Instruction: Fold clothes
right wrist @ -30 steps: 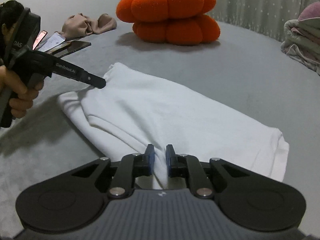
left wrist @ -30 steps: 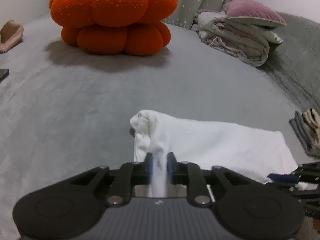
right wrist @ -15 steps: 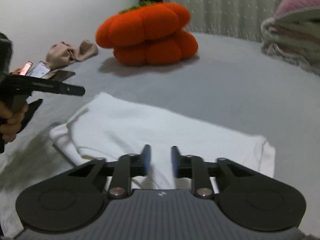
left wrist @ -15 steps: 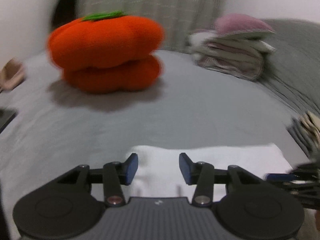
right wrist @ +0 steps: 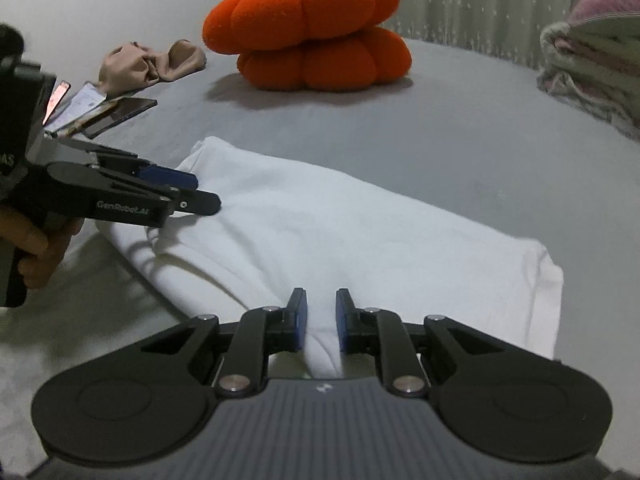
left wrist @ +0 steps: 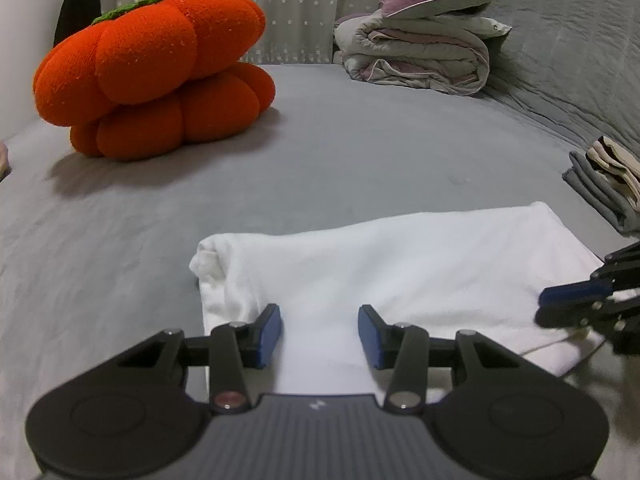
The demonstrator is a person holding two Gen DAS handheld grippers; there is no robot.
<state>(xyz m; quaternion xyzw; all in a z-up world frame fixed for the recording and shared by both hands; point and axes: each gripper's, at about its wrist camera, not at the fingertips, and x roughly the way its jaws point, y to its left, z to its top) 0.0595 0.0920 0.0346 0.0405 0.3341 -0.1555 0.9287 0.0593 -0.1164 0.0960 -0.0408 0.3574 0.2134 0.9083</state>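
Your left gripper [left wrist: 319,334] and right gripper [right wrist: 321,316] are matte black linkages with blue fingertip pads, silver pivot screws, ribbed grey housings and white "GenRobot.AI" lettering.

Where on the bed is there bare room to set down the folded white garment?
The widest free patch is the grey sheet between the white garment, the orange pumpkin cushion and the folded quilt pile. It is crowded near the phones and cards and the beige cloth, and beside the folded clothes stack.
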